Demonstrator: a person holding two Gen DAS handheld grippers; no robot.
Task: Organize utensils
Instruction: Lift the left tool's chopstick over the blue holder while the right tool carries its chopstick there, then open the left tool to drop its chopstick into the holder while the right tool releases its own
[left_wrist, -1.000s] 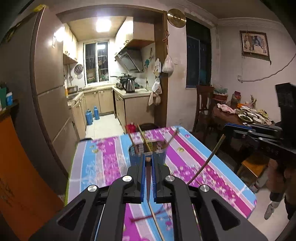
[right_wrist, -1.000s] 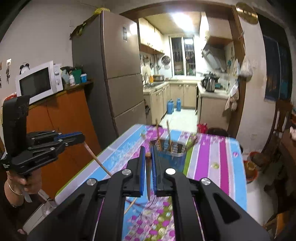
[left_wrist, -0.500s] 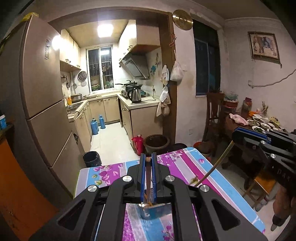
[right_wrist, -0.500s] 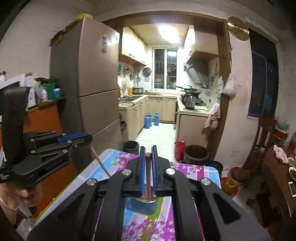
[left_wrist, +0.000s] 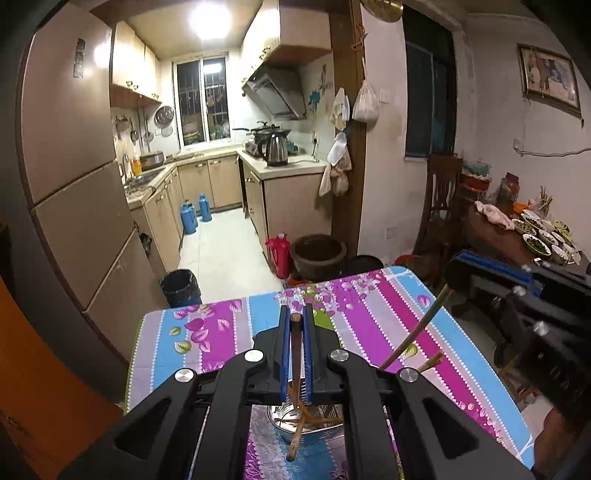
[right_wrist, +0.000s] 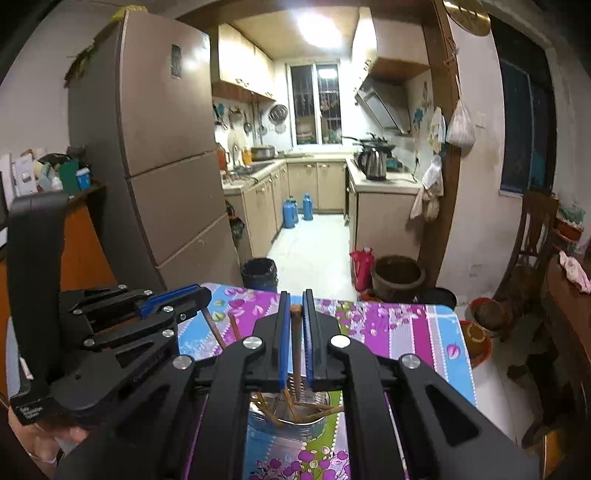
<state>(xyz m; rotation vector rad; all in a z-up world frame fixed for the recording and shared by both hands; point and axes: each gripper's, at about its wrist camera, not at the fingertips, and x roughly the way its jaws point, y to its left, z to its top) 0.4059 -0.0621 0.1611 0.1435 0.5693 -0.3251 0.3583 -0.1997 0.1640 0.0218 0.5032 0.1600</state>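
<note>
Over the metal cup now — both chopsticks have advanced.

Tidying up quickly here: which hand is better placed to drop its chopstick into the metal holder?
Right, probably. The right gripper holds the right chopstick with its lower end over the mouth of the metal holder. The left chopstick, in the left gripper, seems to end outside the near rim.
</note>
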